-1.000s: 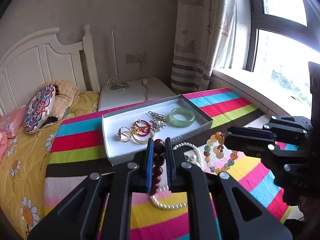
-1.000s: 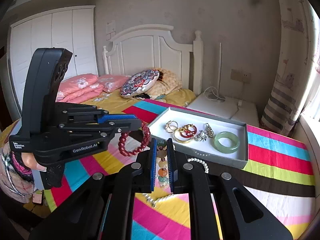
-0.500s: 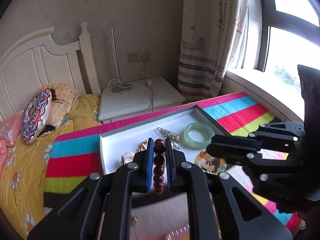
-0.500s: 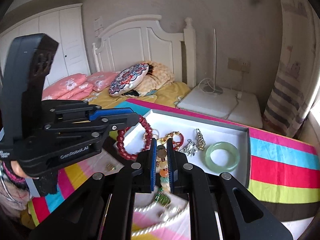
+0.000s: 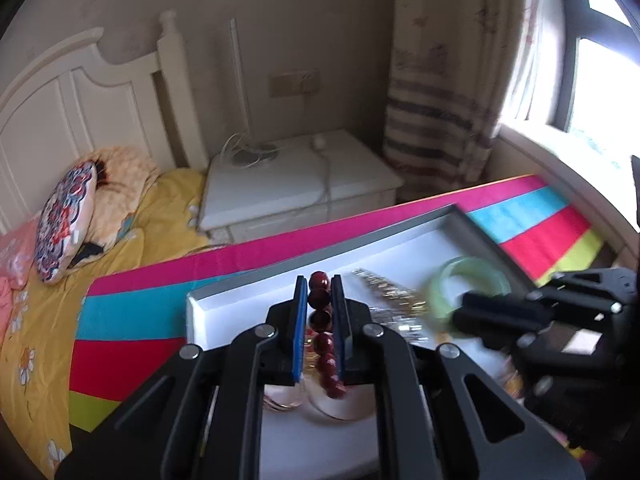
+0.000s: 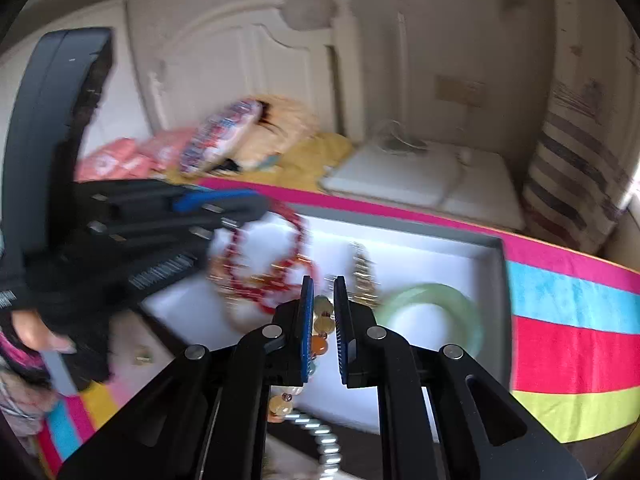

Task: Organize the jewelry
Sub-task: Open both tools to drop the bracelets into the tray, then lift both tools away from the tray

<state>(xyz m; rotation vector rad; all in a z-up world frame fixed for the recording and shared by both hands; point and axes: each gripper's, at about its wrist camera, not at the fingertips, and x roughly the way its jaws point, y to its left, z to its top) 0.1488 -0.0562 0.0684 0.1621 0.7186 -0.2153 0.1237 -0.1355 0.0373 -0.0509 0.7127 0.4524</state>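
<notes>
Bed (image 5: 36,360) with yellow flowered cover runs along the left; a striped cloth (image 5: 132,320) in pink, blue, red and green bands lies over its near part and carries everything I am working with.

White tray (image 5: 400,252) with grey walls sits on the striped cloth, its far long wall parallel to the pink band. In the right wrist view the same tray (image 6: 498,280) has its right wall next to the blue and red bands.

Green bangle (image 6: 432,312) lies flat on the tray floor near the right wall. A gold-coloured chain piece (image 6: 362,272) lies just left of it, toward the tray's middle; blurred, I cannot make out its form. Further rings and bangles sit near the tray's near-left corner, partly hidden by my left tool.

My left gripper (image 5: 319,312) is over the tray's left half, its tongs narrow and clamped on a red bead bracelet (image 5: 320,304); in the right wrist view the loop (image 6: 260,264) hangs clear below the tips above the tray floor.

My right gripper (image 6: 323,312) is over the tray's near edge, tongs narrow, pinching a multicoloured bead bracelet (image 6: 320,324) that trails down between them. A pearl strand (image 6: 320,436) lies on the cloth just outside the near wall.
</notes>
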